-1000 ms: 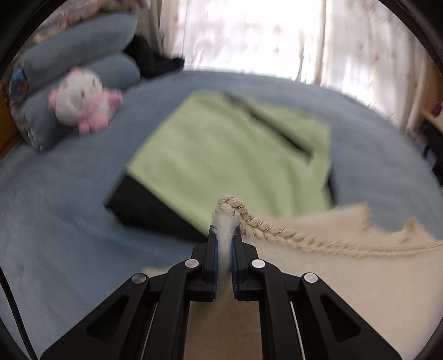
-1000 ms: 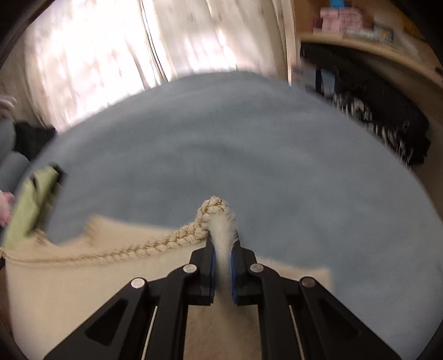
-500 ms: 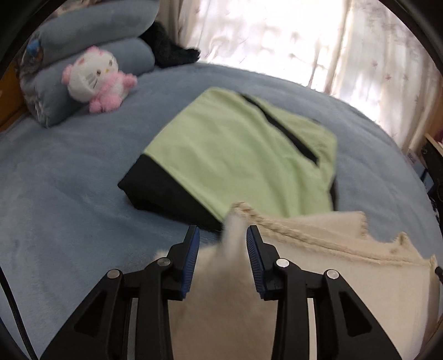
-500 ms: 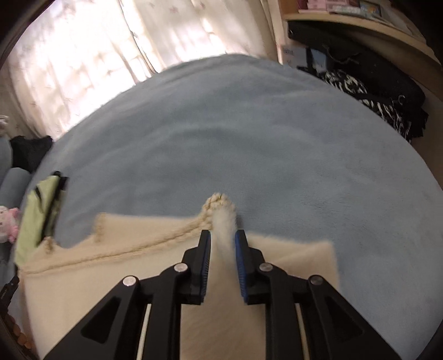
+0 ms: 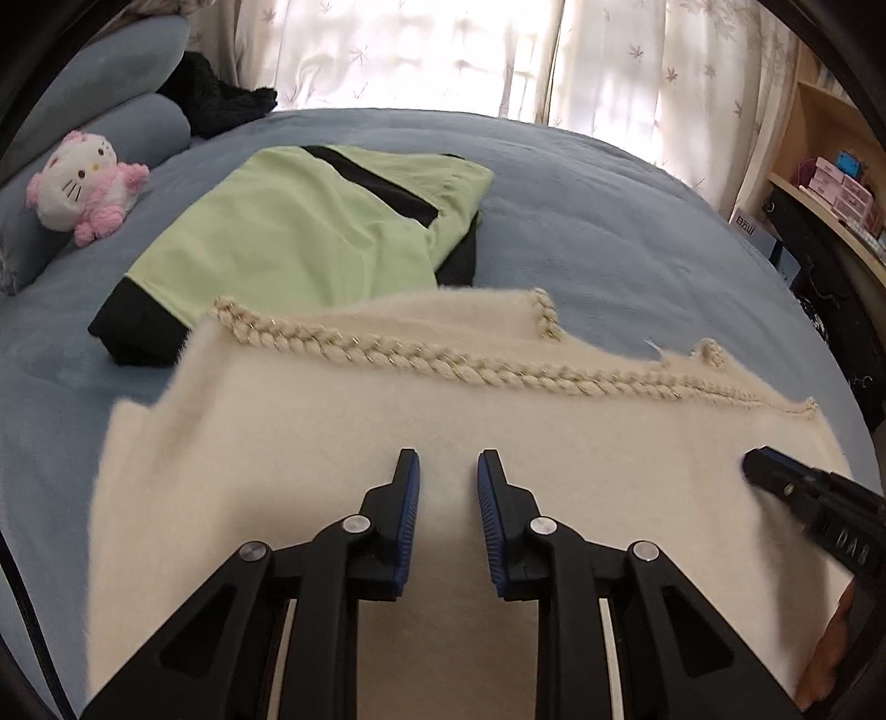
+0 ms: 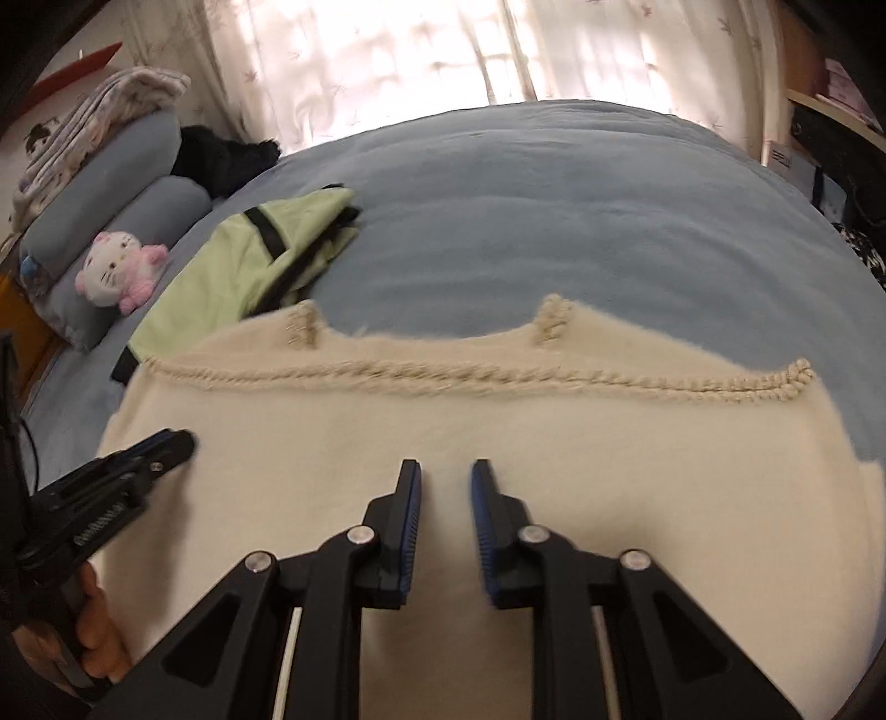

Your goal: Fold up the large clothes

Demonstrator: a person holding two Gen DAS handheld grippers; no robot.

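A: Where the lens rim cuts in, what is lost?

B: Item one, cream sweater (image 5: 387, 443): near hem runs out of view at 6 o'clock under both tongs. It lies flat on the blue bedspread (image 5: 609, 221), fuzzy knit, a twisted rope braid (image 5: 470, 371) across it toward 12 o'clock.

A: Tongs?

B: Left gripper (image 5: 446, 479): jaws parted and closing, nothing between the blue ribbed pads, only sweater beneath. Right gripper (image 6: 446, 487): likewise parted, closing, grasping nothing. Whether the tips touch the knit cannot be told.

A: Other entries?

B: Green garment (image 5: 310, 232), smooth cloth with black bands, folded at 11 o'clock, its near edge tucked behind the sweater. Plush cat (image 5: 77, 188), pink and white, at 10 o'clock against grey bolsters (image 5: 111, 94). Dark heap (image 5: 221, 99) beyond, too shapeless to name. Curtains (image 5: 443, 50) washed out by daylight.
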